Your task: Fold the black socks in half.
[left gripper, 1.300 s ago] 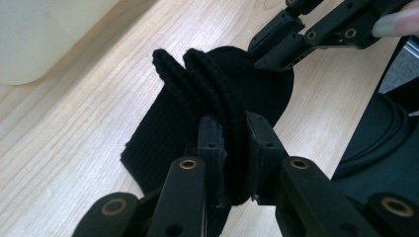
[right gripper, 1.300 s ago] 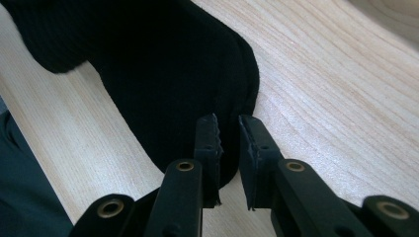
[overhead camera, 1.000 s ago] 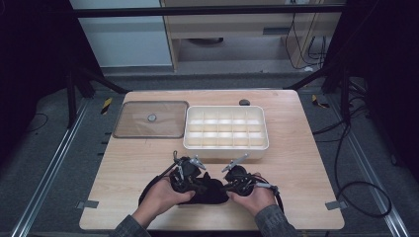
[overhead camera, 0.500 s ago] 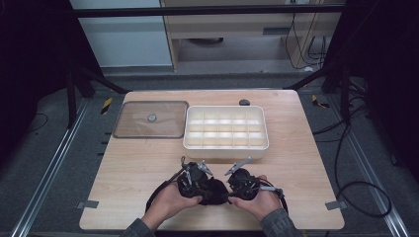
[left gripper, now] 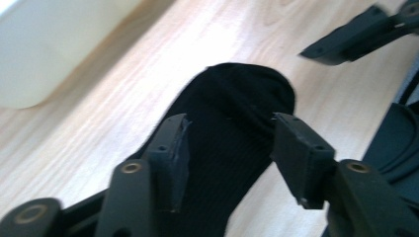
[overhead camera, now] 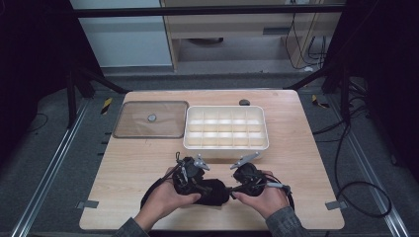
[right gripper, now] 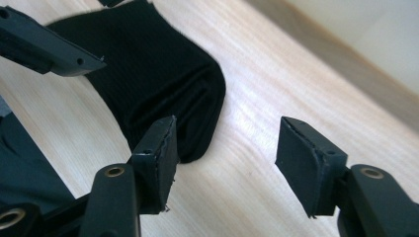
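Observation:
A folded black sock [overhead camera: 213,193] lies on the wooden table [overhead camera: 148,163] near its front edge, between my two hands. My left gripper [overhead camera: 198,180] hovers over the sock's left part. In the left gripper view the sock [left gripper: 232,123] sits between the jaws of the left gripper [left gripper: 230,143], which have just been opening; the pads stand clear of it. My right gripper [overhead camera: 236,183] is at the sock's right end. In the right gripper view the right gripper [right gripper: 227,153] has also just been opening, with bare wood between its pads and the sock [right gripper: 148,74] beside its left jaw.
A white compartment tray [overhead camera: 225,146] stands just beyond the grippers. A clear lid [overhead camera: 163,131] with a small knob lies to its left. A small dark object [overhead camera: 244,102] rests behind the tray. Floor cables run on the right.
Both grippers' jaws have opened and let go of the black sock. Both hands have lifted slightly; the sock stays on the table between them.

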The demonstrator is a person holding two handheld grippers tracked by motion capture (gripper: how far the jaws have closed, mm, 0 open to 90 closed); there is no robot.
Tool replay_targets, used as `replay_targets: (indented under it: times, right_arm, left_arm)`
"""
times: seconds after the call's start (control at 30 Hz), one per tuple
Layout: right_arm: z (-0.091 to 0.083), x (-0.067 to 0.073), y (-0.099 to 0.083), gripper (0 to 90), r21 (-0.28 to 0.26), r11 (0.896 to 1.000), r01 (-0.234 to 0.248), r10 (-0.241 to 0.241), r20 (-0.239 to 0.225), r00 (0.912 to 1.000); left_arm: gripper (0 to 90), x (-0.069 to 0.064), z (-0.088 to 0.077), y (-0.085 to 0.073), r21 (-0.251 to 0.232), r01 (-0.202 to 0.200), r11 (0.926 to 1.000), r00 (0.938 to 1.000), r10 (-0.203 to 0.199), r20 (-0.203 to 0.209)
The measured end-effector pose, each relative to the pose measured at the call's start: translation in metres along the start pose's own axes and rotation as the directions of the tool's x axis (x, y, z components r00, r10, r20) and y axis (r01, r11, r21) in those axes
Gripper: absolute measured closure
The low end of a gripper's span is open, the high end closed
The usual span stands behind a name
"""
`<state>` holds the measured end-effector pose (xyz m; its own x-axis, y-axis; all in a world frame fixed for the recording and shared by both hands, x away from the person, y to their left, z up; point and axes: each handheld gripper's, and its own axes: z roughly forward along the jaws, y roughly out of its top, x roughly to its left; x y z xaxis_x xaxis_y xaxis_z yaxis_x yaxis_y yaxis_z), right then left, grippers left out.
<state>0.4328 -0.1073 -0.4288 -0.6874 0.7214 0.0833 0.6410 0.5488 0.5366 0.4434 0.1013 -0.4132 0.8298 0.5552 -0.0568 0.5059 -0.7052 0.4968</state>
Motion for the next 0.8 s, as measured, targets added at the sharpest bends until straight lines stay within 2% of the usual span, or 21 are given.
replay_targets:
  times: [0.07, 0.17, 0.27, 0.4, 0.63, 0.8]
  right_arm:
    - [-0.003, 0.001, 0.004, 39.3, -0.007, 1.0, 0.003, -0.003, 0.008, 1.0]
    - [-0.005, 0.002, 0.007, 38.1, -0.01, 1.0, -0.003, 0.003, 0.014, 0.9999]
    - [-0.01, 0.003, 0.012, 35.8, -0.007, 1.0, 0.007, -0.007, 0.032, 0.9995]
    - [-0.016, 0.003, 0.017, 33.5, 0.001, 1.0, 0.018, -0.018, 0.046, 0.9988]
    - [-0.02, 0.002, 0.025, 29.4, 0.01, 1.0, 0.022, -0.022, 0.051, 0.9985]
    - [-0.015, 0.002, 0.03, 29.2, 0.027, 0.999, 0.027, -0.028, 0.051, 0.9983]
  left_arm:
    - [40.3, 0.004, -0.003, -0.002, -0.005, 0.014, 0.9999, 0.9997, -0.014, -0.018]
    - [38.4, 0.009, -0.007, -0.005, 0.0, 0.023, 0.9997, 0.9991, -0.023, -0.036]
    - [29.7, 0.016, -0.013, -0.009, 0.011, 0.036, 0.9993, 0.9974, -0.035, -0.063]
    - [25.1, 0.026, -0.024, -0.018, 0.023, 0.064, 0.9977, 0.9941, -0.062, -0.09]
    - [16.8, 0.038, -0.034, -0.03, 0.021, 0.094, 0.9954, 0.9921, -0.091, -0.086]
    - [12.7, 0.045, -0.037, -0.037, 0.018, 0.112, 0.9935, 0.9905, -0.111, -0.081]
